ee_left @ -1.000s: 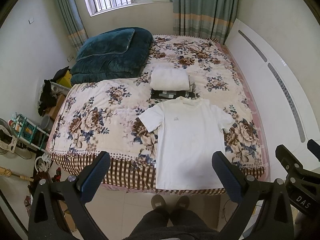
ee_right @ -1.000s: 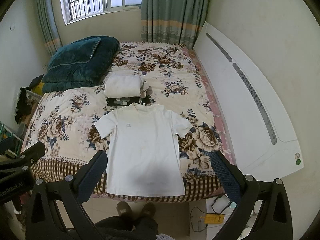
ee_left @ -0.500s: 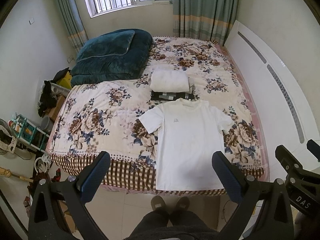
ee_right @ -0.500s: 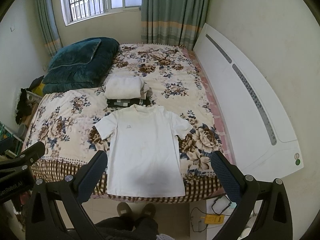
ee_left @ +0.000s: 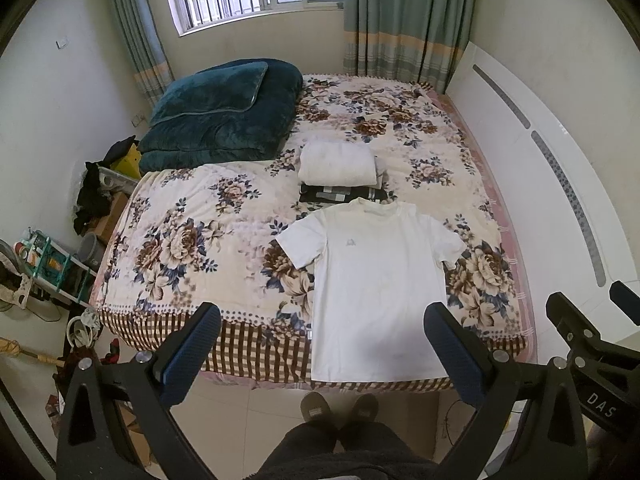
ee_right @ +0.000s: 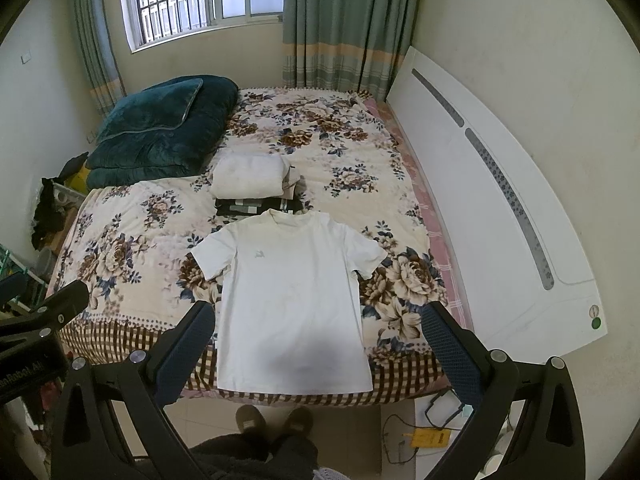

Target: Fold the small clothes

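Note:
A white short-sleeved T-shirt [ee_left: 376, 280] lies flat, front up, on the floral bed, hem at the near edge; it also shows in the right wrist view [ee_right: 292, 296]. Behind its collar sits a stack of folded clothes [ee_left: 340, 176], white on top, dark below, also in the right wrist view [ee_right: 252, 184]. My left gripper [ee_left: 322, 328] is open and empty, held high above the near bed edge. My right gripper [ee_right: 318, 326] is open and empty, also high above the shirt's hem.
A folded dark teal quilt [ee_left: 220, 116] lies at the bed's far left. A white headboard [ee_right: 500, 208] runs along the right. Clutter and a shelf [ee_left: 48, 256] stand on the floor at left. The person's slippers [ee_left: 340, 404] are at the bed's foot.
Both views have shifted slightly, with the bed and shirt sliding a little lower in frame. Both grippers stay open and empty. The shirt has not moved.

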